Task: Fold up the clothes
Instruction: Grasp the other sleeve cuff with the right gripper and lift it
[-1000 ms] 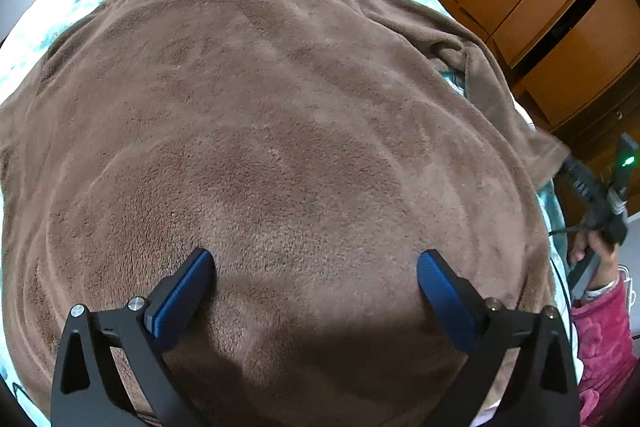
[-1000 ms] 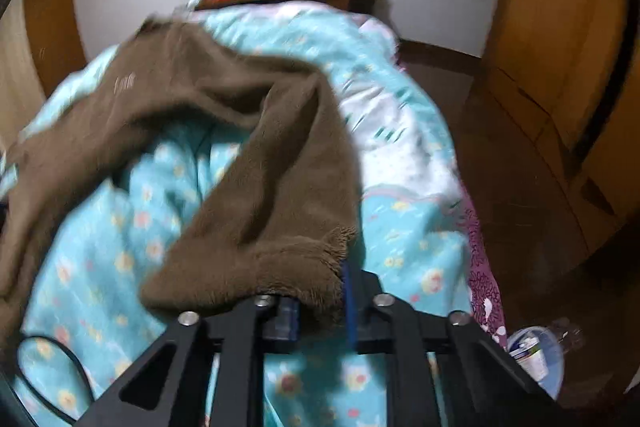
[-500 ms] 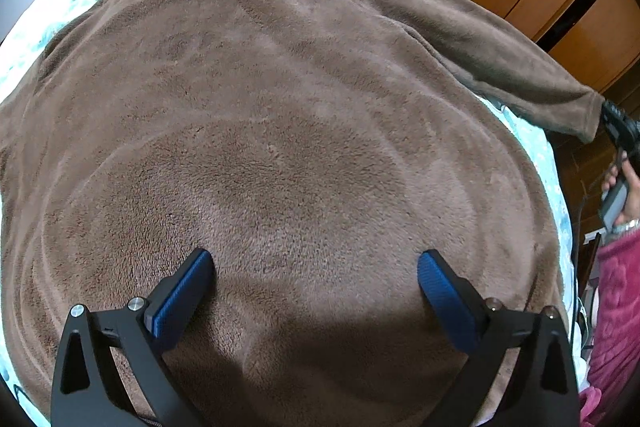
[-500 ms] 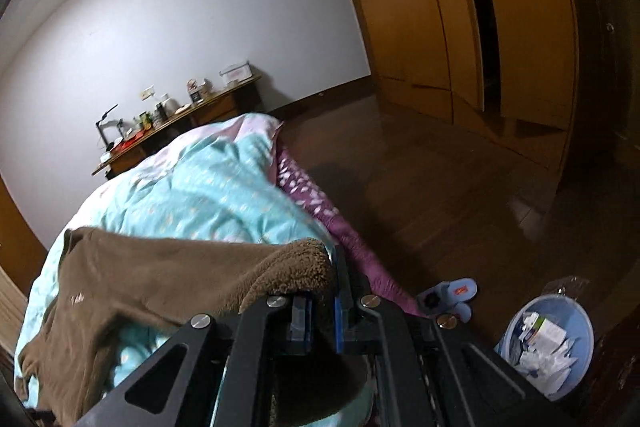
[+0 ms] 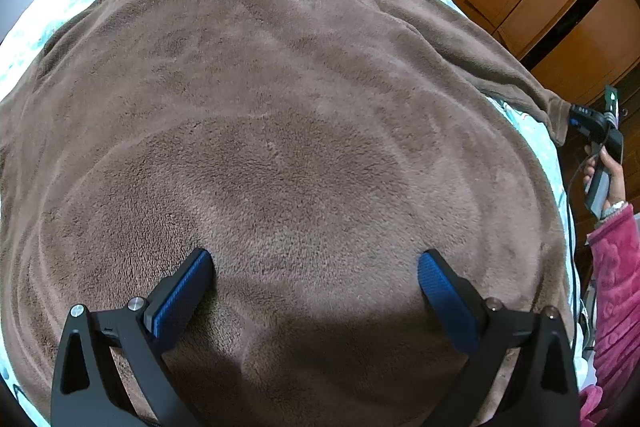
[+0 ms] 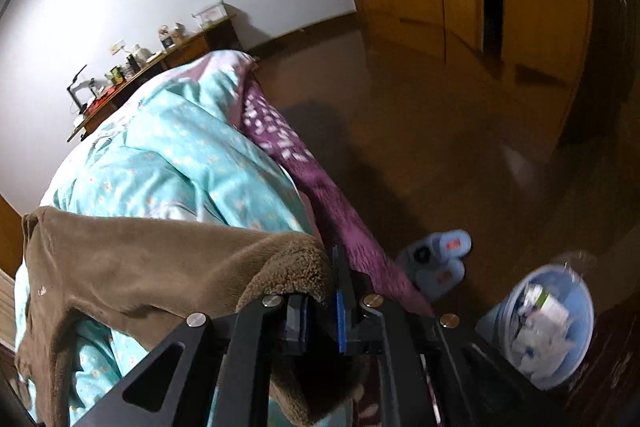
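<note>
**Right-wrist view: cuff pulled off the bed's edge**

Right gripper (image 6: 322, 311) is clenched on the cuff of the fuzzy brown fleece sweatshirt (image 5: 280, 147), stretching the sleeve flat for folding. Left gripper (image 5: 314, 285), jaws spread wide, presses the body onto the turquoise floral quilt (image 6: 192, 163).

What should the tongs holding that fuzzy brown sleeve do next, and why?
Probably carry the cuff back over the fuzzy brown fleece sweater and lay it across the chest. The right tongs are shut on the sleeve cuff, stretched straight out past the edge of the turquoise flowered quilt, while the left tongs stand open on the body.
</note>
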### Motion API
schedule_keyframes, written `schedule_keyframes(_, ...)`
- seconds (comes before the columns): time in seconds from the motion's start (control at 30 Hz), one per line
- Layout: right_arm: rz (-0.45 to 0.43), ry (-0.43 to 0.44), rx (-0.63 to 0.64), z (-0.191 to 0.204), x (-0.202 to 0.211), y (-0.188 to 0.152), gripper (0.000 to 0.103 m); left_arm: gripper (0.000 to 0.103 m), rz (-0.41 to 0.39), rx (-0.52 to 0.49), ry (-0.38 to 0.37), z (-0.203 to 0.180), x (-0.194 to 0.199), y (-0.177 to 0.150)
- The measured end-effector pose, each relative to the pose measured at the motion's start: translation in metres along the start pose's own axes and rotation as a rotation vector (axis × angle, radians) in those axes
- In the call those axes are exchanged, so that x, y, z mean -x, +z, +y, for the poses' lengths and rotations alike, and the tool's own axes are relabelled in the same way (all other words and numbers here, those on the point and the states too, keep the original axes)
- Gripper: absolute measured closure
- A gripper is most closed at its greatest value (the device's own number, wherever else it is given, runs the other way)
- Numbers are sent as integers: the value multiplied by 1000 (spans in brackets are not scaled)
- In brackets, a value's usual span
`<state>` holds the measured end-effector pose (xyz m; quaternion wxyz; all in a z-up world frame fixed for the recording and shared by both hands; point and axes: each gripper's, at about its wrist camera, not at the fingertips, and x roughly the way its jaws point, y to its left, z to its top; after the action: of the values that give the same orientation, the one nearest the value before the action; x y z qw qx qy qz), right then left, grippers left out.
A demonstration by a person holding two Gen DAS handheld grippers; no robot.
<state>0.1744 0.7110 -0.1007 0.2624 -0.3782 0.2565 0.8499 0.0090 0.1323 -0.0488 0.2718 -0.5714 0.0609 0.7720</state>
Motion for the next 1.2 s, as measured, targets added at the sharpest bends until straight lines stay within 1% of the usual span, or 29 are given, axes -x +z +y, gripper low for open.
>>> schedule_keyframes(0.1, 19, -18, -12, -16, 1, -9, 73, 1, 2, -1, 4, 2, 0, 1)
schedule_keyframes(0.13, 16, -21, -21, -21, 4, -11, 57, 1, 2, -1, 5, 3, 1, 1)
schedule_keyframes(0.17, 11, -27, -33, -27, 7, -13, 46, 1, 2, -1, 6, 3, 1, 1)
schedule_keyframes(0.23, 3, -31, -57, -36, 15, -16, 46, 1, 1, -1, 9, 5, 2, 1)
schedule_keyframes(0.33, -3, -9, -97, -42, 26, -19, 46, 1, 1, -3, 14, 8, 2, 0)
schedule_keyframes(0.4, -33, 9, -98, -36, 38, -21, 46, 1, 1, -3, 17, 9, 3, 0)
schedule_keyframes(0.47, -74, 38, -72, -20, 50, -22, 46, 1, 2, -5, 21, 11, 4, 0)
schedule_keyframes(0.5, -75, 67, -50, -10, 51, -22, 46, 1, 1, -5, 23, 12, 4, 0)
schedule_keyframes(0.6, -44, 167, 26, 25, 47, -22, 46, 1, -2, -3, 23, 10, 0, 3)
schedule_keyframes(0.67, -13, 210, 75, 49, 36, -24, 46, 1, -1, 0, 19, 6, -4, 5)
schedule_keyframes(0.73, 38, 236, 105, 71, 17, -29, 46, 1, 2, 9, 6, 9, -2, 7)
schedule_keyframes(0.77, 69, 241, 111, 78, 6, -32, 46, 1, 4, 17, -5, 7, -5, 9)
schedule_keyframes(0.83, 135, 225, 109, 85, -15, -40, 46, 1, 4, 42, -39, 14, 0, 14)
schedule_keyframes(0.9, 176, 183, 112, 88, -31, -50, 45, 1, -7, 79, -73, 26, 6, 21)
schedule_keyframes(1.03, 177, 176, 104, 81, -34, -56, 45, 1, -40, 165, -118, 51, 18, 33)
schedule_keyframes(1.13, 160, 182, 73, 74, -27, -56, 45, 1, -57, 204, -128, 66, 13, 39)
schedule_keyframes(1.2, 128, 193, 33, 65, -15, -56, 45, 1, -44, 205, -129, 58, 3, 31)
